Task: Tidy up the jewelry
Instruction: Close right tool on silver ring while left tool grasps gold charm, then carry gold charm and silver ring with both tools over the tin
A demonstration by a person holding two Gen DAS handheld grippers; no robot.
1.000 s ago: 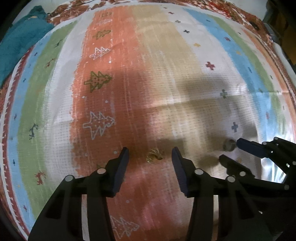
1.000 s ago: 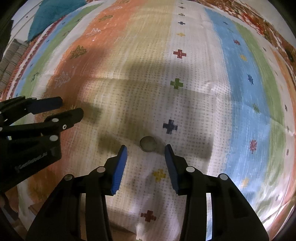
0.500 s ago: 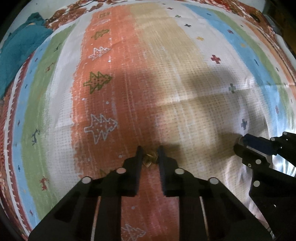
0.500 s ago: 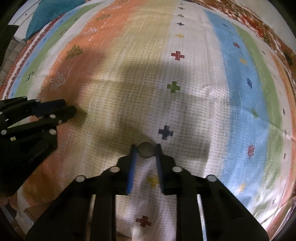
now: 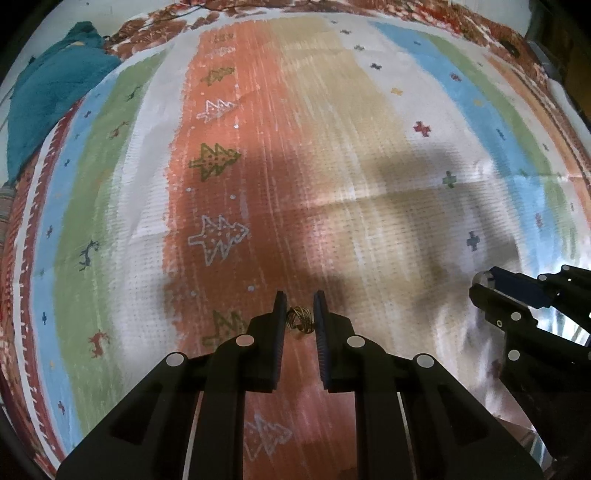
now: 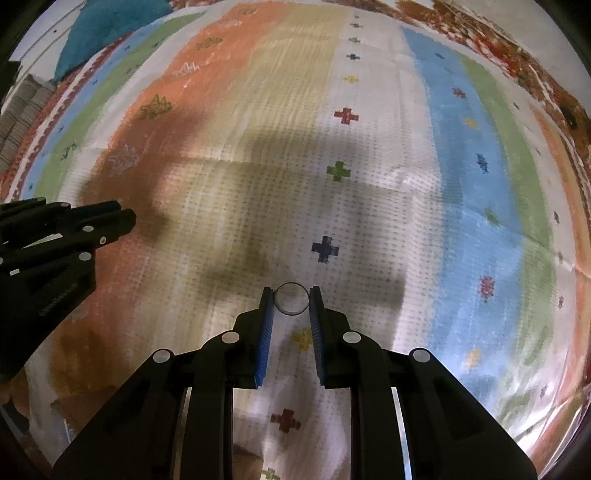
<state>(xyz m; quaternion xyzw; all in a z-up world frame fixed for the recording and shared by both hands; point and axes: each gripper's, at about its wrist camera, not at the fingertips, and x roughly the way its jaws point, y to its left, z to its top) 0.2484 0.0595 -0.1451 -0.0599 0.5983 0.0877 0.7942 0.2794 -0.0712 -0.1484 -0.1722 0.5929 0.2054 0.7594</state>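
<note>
In the left wrist view my left gripper (image 5: 300,314) is shut on a small gold wire ring (image 5: 300,319), held between its fingertips just above the orange stripe of the striped cloth (image 5: 332,155). In the right wrist view my right gripper (image 6: 291,299) is shut on a plain silver band ring (image 6: 291,298), gripped at its sides over the white stripe. The right gripper also shows at the right edge of the left wrist view (image 5: 487,284). The left gripper shows at the left edge of the right wrist view (image 6: 122,218).
A teal cloth (image 5: 48,96) lies at the far left corner of the striped cloth. It also shows in the right wrist view (image 6: 110,26). A dark object (image 5: 554,55) stands beyond the far right edge. The cloth's front edge hangs below the grippers.
Both grippers were open around their rings one second ago. Each has closed on its ring and lifted it slightly off the cloth.
</note>
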